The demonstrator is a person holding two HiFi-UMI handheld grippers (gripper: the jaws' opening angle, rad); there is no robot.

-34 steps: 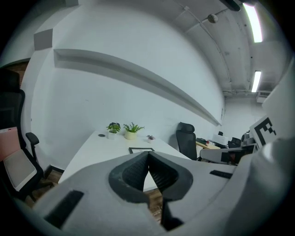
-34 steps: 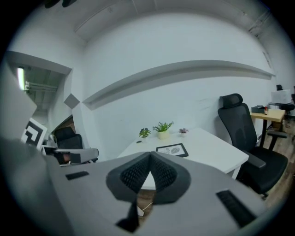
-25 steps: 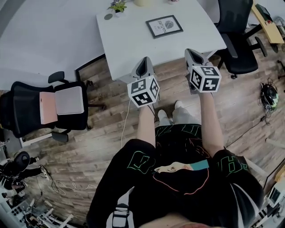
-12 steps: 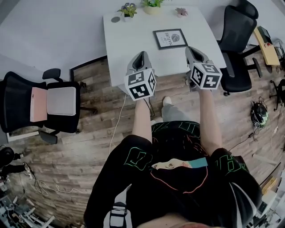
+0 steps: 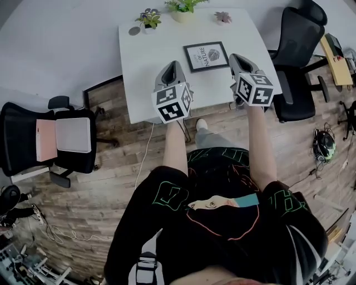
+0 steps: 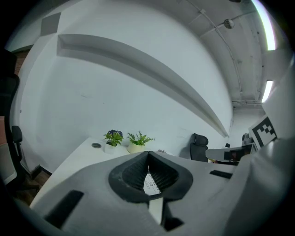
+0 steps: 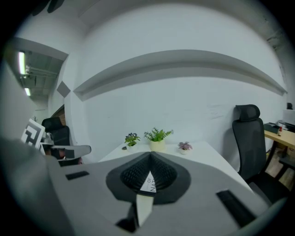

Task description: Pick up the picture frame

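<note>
The picture frame [image 5: 206, 56], black-edged with a white print, lies flat on the white table [image 5: 142, 67]. My left gripper [image 5: 174, 67] hangs over the table's near part, just left of the frame, shut and holding nothing. My right gripper [image 5: 236, 58] is just right of the frame, also shut and holding nothing. Neither touches the frame. In the left gripper view the closed left gripper [image 6: 148, 155] hides all but a sliver of the frame's print [image 6: 151, 182]. In the right gripper view the shut right gripper [image 7: 150, 155] likewise leaves only a sliver of that print [image 7: 149, 184].
Three small potted plants [image 5: 148, 18] [image 5: 182, 6] [image 5: 222, 16] and a small round disc [image 5: 133, 31] stand along the table's far edge. A black office chair [image 5: 297, 44] stands at the right. Another chair with cushions [image 5: 50, 136] stands at the left on the wooden floor.
Both grippers have moved forward from over the floor to over the table's near part, on either side of the frame. Both stay shut.
</note>
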